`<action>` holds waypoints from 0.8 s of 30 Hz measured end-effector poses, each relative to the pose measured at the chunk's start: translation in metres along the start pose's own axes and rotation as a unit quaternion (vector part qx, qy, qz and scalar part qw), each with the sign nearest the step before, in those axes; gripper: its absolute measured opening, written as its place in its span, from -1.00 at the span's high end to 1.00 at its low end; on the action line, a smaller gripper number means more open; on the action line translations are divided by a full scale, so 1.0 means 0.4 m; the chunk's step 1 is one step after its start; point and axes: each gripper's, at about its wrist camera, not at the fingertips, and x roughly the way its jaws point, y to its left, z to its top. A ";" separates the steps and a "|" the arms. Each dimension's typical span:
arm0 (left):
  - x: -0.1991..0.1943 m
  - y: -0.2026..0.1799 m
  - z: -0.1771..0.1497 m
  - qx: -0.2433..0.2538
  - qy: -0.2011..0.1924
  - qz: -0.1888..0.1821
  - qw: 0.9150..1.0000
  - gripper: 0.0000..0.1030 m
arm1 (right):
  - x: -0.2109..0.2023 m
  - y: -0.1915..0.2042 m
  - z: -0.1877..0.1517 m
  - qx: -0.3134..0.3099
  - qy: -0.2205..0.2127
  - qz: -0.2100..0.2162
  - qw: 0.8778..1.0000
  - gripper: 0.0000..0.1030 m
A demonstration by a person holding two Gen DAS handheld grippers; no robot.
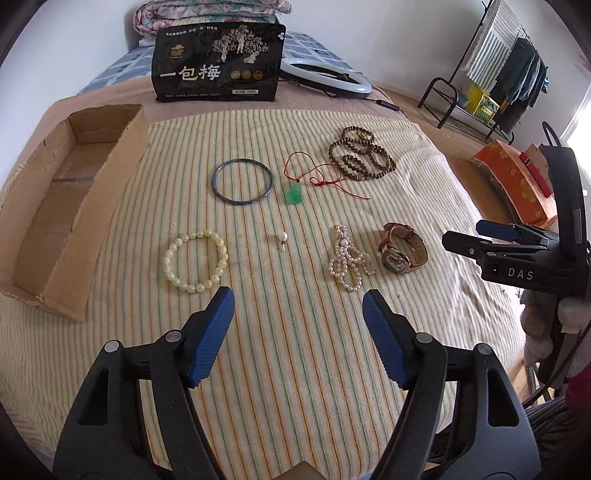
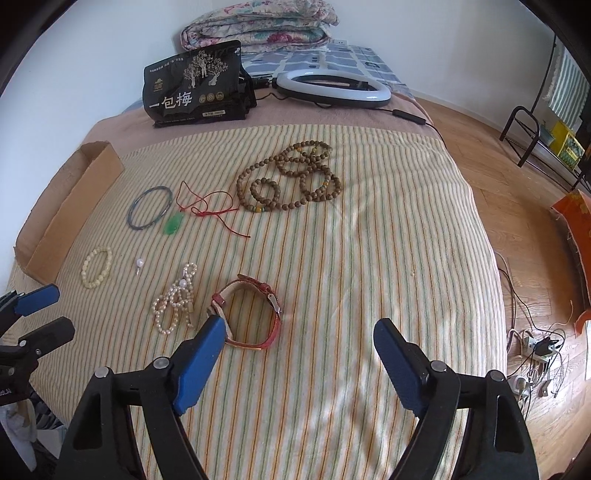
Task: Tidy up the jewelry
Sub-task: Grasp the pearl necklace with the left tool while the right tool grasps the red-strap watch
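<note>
Jewelry lies spread on a striped cloth (image 1: 295, 350). There is a pale bead bracelet (image 1: 195, 260), a blue bangle (image 1: 243, 180), a green pendant on red cord (image 1: 294, 194), a single pearl pin (image 1: 282, 237), a pearl strand (image 1: 348, 258), a watch (image 1: 402, 253) and brown wooden beads (image 1: 360, 154). My left gripper (image 1: 298, 299) hangs open above the cloth, just short of the bead bracelet and pearl strand. My right gripper (image 2: 299, 332) is open too, its left finger beside the watch (image 2: 251, 314). Nothing sits between either pair of pads.
An open cardboard box (image 1: 66, 199) lies at the cloth's left edge. A black snack bag (image 1: 218, 64) stands at the back, with a ring light (image 1: 325, 75) and folded quilts (image 2: 258, 26) behind. Cables and a power strip (image 2: 535, 347) lie on the wooden floor at right.
</note>
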 end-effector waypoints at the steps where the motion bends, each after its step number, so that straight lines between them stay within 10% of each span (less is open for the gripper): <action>1: 0.012 -0.007 0.002 0.001 0.005 -0.002 1.000 -0.37 | 0.005 -0.003 0.002 0.002 0.003 0.004 1.000 -0.60; 24: 0.211 -0.078 0.053 0.012 0.062 -0.022 0.998 0.14 | 0.089 -0.030 0.011 -0.003 0.037 0.041 0.998 -0.19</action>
